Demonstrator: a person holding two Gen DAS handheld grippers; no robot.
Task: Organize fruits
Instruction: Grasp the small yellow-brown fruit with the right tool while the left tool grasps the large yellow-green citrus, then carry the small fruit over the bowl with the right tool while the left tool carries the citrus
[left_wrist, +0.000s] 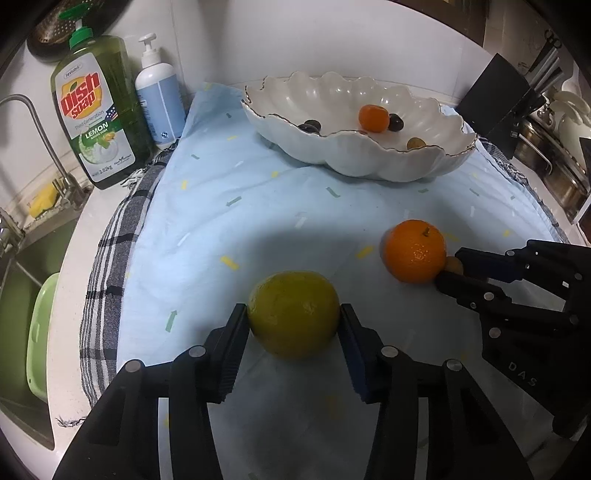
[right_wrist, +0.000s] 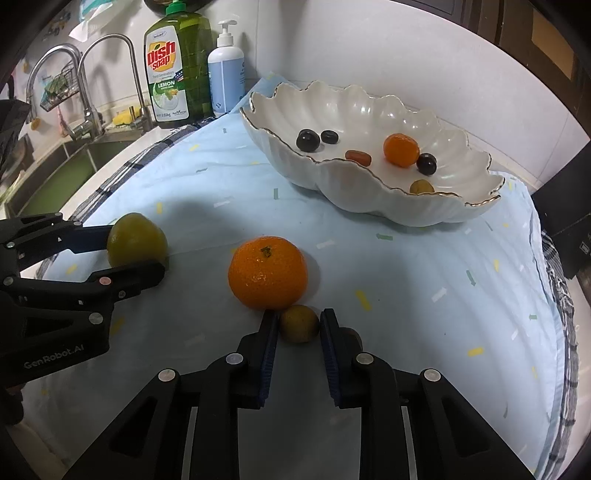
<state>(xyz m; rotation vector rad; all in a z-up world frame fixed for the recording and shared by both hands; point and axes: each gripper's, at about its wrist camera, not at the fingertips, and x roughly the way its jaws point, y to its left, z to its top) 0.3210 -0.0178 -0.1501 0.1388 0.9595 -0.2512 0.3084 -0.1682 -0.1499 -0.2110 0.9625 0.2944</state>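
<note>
My left gripper (left_wrist: 293, 314) is shut on a yellow-green lemon (left_wrist: 293, 314) that rests on the light blue cloth (left_wrist: 229, 221); both also show in the right wrist view, gripper (right_wrist: 136, 247) and lemon (right_wrist: 136, 242). My right gripper (right_wrist: 299, 325) is shut on a small yellow-brown fruit (right_wrist: 299, 324) on the cloth, right beside a large orange (right_wrist: 267, 273). In the left wrist view that orange (left_wrist: 414, 251) sits next to the right gripper (left_wrist: 452, 267). A white scalloped bowl (left_wrist: 369, 162) at the back holds a small orange (right_wrist: 401, 149), dark grapes (right_wrist: 308, 140) and other small fruits.
A green dish soap bottle (left_wrist: 96, 110) and a white pump bottle (left_wrist: 160, 99) stand at the back left. A sink (right_wrist: 74, 162) with taps (right_wrist: 92, 81) lies to the left. A black knife block (left_wrist: 498, 96) and steel pots (left_wrist: 554, 162) stand at the right. A checked towel (left_wrist: 118, 258) lies under the cloth.
</note>
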